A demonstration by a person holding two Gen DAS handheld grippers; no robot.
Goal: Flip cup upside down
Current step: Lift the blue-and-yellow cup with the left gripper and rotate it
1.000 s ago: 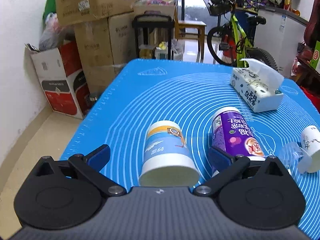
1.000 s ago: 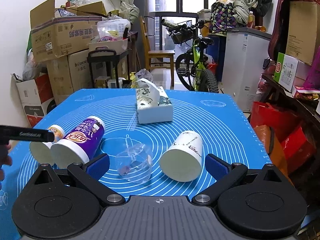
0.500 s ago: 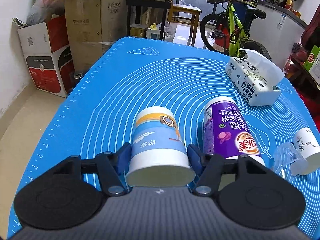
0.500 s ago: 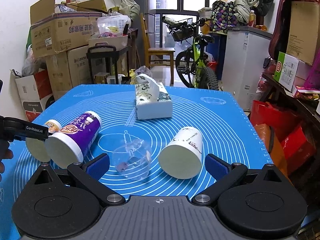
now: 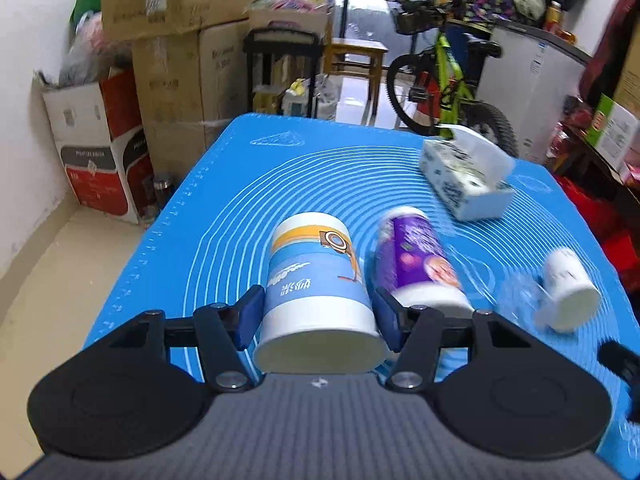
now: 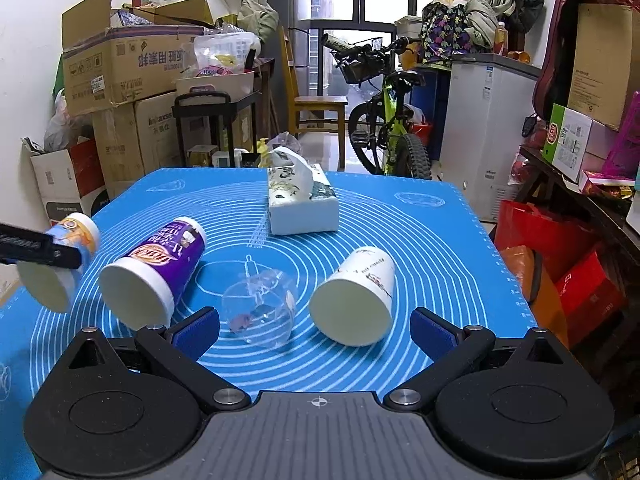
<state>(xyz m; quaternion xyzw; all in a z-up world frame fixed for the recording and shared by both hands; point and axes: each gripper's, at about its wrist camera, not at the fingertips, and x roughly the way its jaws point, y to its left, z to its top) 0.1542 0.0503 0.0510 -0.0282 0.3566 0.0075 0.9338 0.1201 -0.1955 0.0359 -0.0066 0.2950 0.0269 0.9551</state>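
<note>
My left gripper (image 5: 316, 316) is shut on a blue, white and orange paper cup (image 5: 314, 280), held on its side with its wide end toward the camera, lifted off the blue mat (image 5: 240, 200). The same cup (image 6: 60, 264) and gripper finger show at the far left of the right wrist view. A purple cup (image 6: 154, 266), a clear plastic cup (image 6: 260, 308) and a white printed cup (image 6: 356, 296) lie on their sides on the mat. My right gripper (image 6: 316, 326) is open and empty, just in front of the clear and white cups.
A tissue box (image 6: 300, 204) stands at the mat's far middle. Cardboard boxes (image 6: 120, 80), a black cart (image 6: 216, 120), a chair and a bicycle (image 6: 388, 120) stand beyond the table. Red bags (image 6: 560, 264) sit to the right of the table.
My left gripper closed on the blue and orange cup and lifted it off the mat, tilting it. The right gripper stayed nearly still and open.
</note>
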